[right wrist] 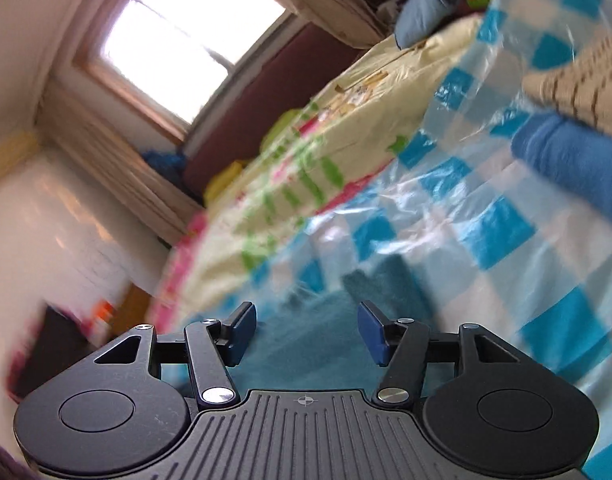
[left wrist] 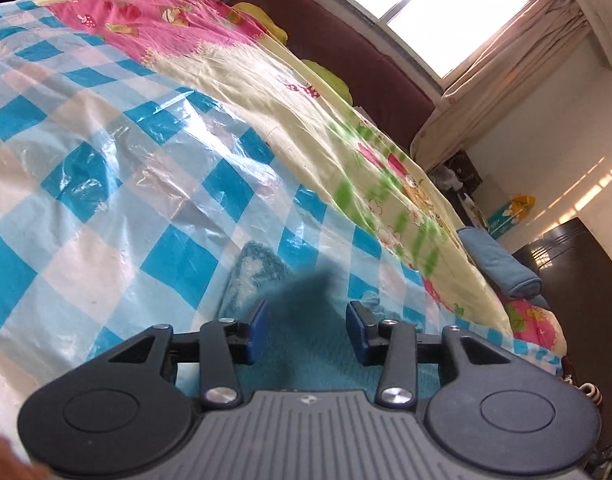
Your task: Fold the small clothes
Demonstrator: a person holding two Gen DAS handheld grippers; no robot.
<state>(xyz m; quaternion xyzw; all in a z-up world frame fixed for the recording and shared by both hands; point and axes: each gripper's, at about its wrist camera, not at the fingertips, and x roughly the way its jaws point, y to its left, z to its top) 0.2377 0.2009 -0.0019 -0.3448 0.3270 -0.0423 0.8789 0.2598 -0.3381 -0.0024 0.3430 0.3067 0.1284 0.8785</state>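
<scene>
A: Where is the small garment, and what does it look like?

B: It is a teal knit piece (left wrist: 301, 312), fuzzy and soft-edged, lying on the blue-and-white checked plastic sheet (left wrist: 117, 152) that covers the bed; in the left wrist view it sits low in the frame, at about 6 o'clock, with a lighter, whitish patch on a raised corner toward 11 o'clock of the cloth; the exact kind of garment cannot be told.

A: And the grippers?

B: The left gripper (left wrist: 306, 332) has its blue pads parted, with the teal cloth lying between and below them; the pads do not press on it; the right gripper (right wrist: 308, 332) stands somewhat wider, likewise apart over the same teal cloth (right wrist: 318, 320), which looks blurred there; a folded edge of it rises at about 1 o'clock from the gripper.

A: What else lies nearby?

B: In the right wrist view, a blue folded cloth (right wrist: 574, 160) lies at 2 o'clock on the sheet, with a beige striped knit (right wrist: 586, 76) just beyond it; a flowered cream and pink quilt (left wrist: 338, 120) lies beyond the sheet; a bright window (left wrist: 426, 4) stands at 1 o'clock in the left view.
</scene>
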